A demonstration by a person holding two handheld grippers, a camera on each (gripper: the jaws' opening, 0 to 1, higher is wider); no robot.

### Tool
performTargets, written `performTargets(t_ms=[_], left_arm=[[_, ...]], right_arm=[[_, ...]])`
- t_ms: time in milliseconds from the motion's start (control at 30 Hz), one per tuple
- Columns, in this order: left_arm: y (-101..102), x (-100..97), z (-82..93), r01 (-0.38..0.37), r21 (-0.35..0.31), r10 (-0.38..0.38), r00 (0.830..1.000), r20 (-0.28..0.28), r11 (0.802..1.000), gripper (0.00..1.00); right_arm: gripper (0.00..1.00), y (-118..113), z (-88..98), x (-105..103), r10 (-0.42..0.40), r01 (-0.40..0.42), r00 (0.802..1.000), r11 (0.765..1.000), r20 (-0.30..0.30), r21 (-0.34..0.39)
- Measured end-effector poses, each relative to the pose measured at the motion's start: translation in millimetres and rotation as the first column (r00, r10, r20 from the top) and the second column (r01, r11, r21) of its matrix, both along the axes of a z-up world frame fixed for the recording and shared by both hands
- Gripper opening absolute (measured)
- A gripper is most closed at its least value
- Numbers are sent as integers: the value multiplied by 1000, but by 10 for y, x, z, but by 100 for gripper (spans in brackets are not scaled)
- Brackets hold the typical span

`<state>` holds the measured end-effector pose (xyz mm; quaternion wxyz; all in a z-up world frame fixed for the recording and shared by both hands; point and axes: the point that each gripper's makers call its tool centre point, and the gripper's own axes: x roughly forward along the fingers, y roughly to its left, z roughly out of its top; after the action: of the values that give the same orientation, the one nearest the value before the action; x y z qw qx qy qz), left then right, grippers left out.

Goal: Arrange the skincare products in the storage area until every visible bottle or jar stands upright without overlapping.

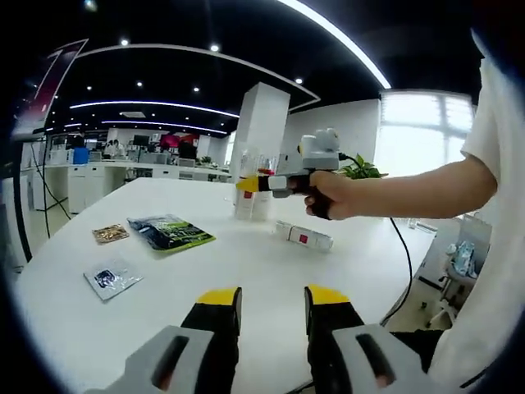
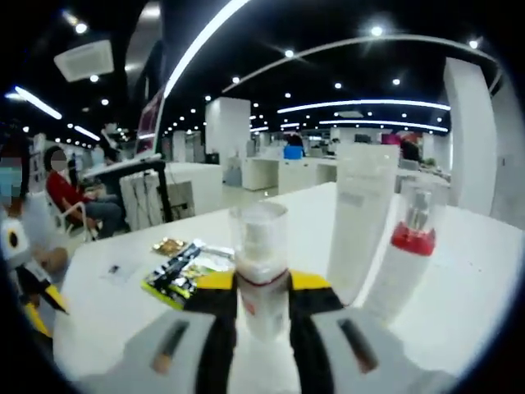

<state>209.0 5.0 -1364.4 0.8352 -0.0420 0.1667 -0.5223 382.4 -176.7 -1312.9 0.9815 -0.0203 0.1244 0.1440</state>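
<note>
The person is working at a big white table (image 1: pixel 246 271) whose near rounded edge is curving away on both sides, and most of its top is lying bare, so there is plenty of open room in the middle and along the near edge. In the left gripper view, the left gripper (image 1: pixel 271 308) is hovering low over that near edge with its yellow-tipped jaws standing parted and nothing between them. Toward the left edge of the table a small clear sachet (image 1: pixel 112 277), a dark green pouch (image 1: pixel 171 232) and a small brownish packet (image 1: pixel 110 234) are lying flat, well apart from the bottles. Near the far edge the right gripper (image 1: pixel 248 184), held in the person's hand (image 1: pixel 332 195), is reaching in among the upright bottles, while a white bottle with a red label (image 1: pixel 303 235) is lying on its side just beside them. In the right gripper view, the jaws are closing around a clear-capped bottle (image 2: pixel 259 267) with a red band, which is standing upright between them. Just to its right a tall white tube (image 2: pixel 361 213) and a red-collared pump bottle (image 2: pixel 404 258) are standing upright, close together. Writing on the labels is too blurred to read.
</note>
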Motion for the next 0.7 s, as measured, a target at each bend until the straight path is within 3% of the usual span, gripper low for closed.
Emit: performTargets(t_ms=[500, 700], left_arm=[[9, 11, 62, -7, -7, 7, 1000, 10, 1000, 31], [52, 20, 42, -13, 2, 13, 1000, 11, 1000, 30]], right_arm=[[21, -68, -207, 82, -10, 10, 999, 1000, -39, -15], [22, -58, -192, 95, -10, 10, 1000, 1000, -22, -14]])
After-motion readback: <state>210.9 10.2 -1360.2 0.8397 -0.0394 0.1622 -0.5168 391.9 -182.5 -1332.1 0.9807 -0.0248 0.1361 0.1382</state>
